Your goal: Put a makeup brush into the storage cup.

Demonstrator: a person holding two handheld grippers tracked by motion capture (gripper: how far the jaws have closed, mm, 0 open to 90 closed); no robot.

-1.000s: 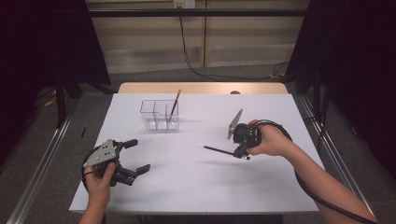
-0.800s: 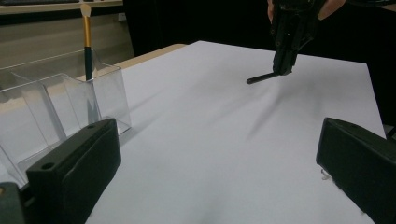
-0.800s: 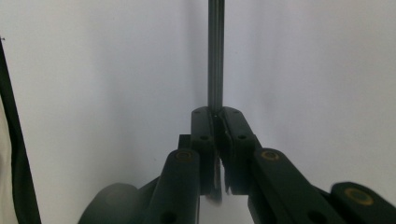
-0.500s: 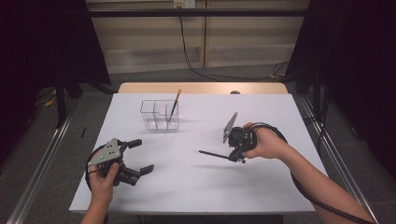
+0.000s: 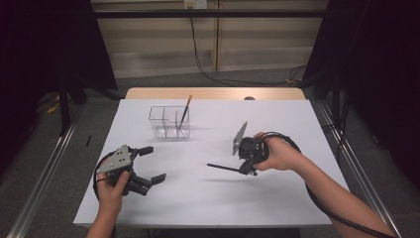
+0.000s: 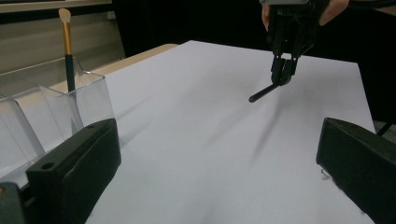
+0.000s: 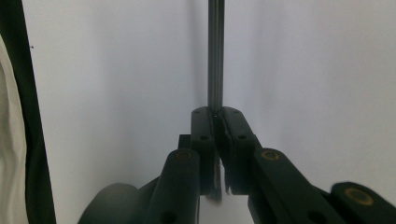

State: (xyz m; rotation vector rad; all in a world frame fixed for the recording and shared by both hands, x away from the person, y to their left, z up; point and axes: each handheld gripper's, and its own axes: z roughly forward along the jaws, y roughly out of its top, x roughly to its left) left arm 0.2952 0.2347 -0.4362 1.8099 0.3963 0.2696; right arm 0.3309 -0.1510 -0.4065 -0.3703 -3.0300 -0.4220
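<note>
A thin dark stick (image 5: 225, 168) hangs nearly level just above the white bench (image 5: 208, 198), pinched at one end.

The counter (image 5: 208, 198) wears a smooth, matt white sheet, paper-like, with a strip of pale wood showing bare at its far edge. The organizer (image 5: 169, 122) is clear, glossy plastic, light catching its walls. Standing in it, a brush (image 5: 184, 111) with a dark handle, a golden metallic-looking ferrule and a pale soft tip. The slim stick (image 5: 225, 168) in the right gripper (image 5: 247, 168) looks dark and smooth with a faint sheen. The left gripper (image 5: 148, 164) shows matt black plastic-looking jaws and a dull grey plate.
</note>
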